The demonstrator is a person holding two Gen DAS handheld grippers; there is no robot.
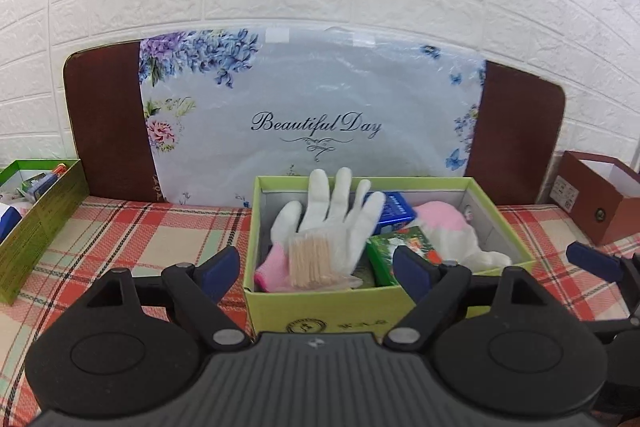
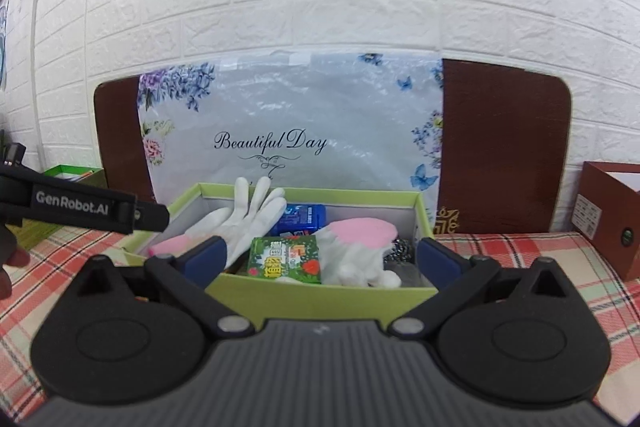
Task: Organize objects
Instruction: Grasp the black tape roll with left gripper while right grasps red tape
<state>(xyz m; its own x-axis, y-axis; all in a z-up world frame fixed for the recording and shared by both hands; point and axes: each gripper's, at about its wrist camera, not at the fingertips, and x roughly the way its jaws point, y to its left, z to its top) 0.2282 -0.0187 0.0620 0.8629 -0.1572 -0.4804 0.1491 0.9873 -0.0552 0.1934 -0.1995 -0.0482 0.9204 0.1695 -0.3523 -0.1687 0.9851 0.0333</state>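
A light green open box (image 1: 360,303) stands on the plaid cloth just ahead of both grippers. Inside it lie a white glove with a pink cuff (image 1: 332,215), a bundle of toothpicks (image 1: 310,259) on that glove, a blue pack (image 1: 394,209), a green packet (image 1: 400,251) and a second pink-and-white glove (image 1: 448,231). My left gripper (image 1: 316,267) is open over the box's near left part, gripping nothing. My right gripper (image 2: 322,255) is open wide in front of the box (image 2: 320,295), its fingers near the two front corners, with the green packet (image 2: 286,259) ahead.
Another green box (image 1: 40,219) with items stands at the left, a brown box (image 1: 600,203) at the right. A floral "Beautiful Day" board (image 1: 312,107) leans on the white brick wall behind. The left tool's black bar (image 2: 100,209) crosses the right wrist view's left side.
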